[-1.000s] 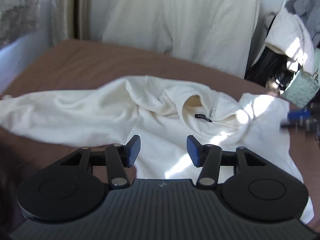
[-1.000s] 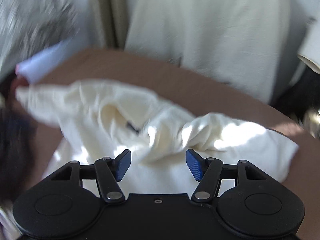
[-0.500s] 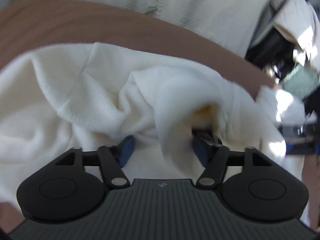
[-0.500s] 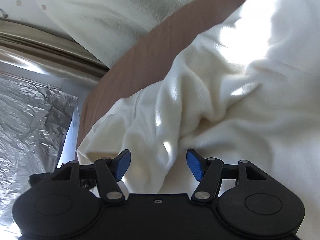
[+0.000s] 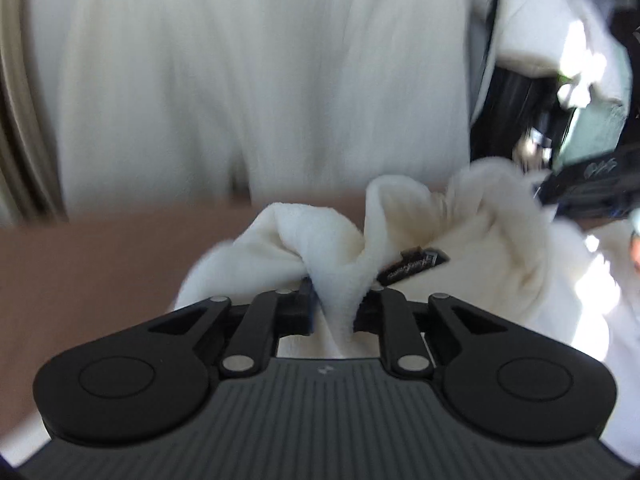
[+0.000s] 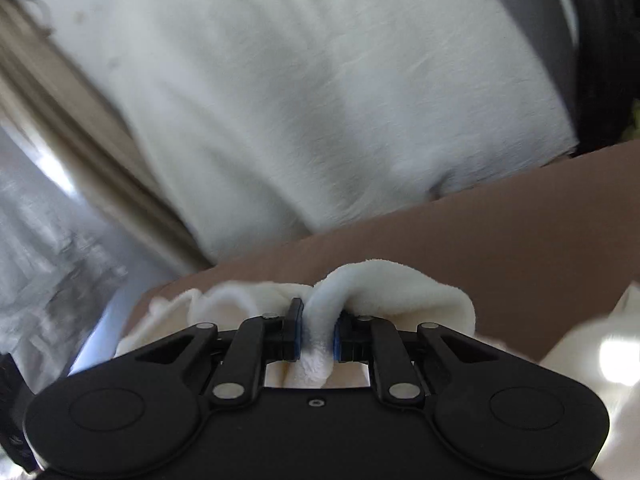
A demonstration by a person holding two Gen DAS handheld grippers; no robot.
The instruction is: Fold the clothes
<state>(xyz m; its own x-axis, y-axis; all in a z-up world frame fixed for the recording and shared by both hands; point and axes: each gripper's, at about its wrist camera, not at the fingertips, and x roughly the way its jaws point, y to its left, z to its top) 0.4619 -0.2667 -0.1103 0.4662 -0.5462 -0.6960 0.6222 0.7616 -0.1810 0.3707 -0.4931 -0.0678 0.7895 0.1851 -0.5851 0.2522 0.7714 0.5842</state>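
Left tongs [image 5: 335,312] just closing, now pinching bunched fold of cream fleece top [image 5: 472,264] beside neck label [image 5: 412,266]. Right tongs [image 6: 318,336] likewise just closing, clamped on thick fold of same top [image 6: 400,292]. Top lies crumpled on brown bed [image 5: 100,264], mostly at 3 o'clock of left tongs. To do well: lift both grips level, pull apart till fabric taut, shake out creases before laying flat. Long axis, heading of top: cannot tell, too bunched. White cloth [image 6: 320,100] hangs at 12 o'clock.
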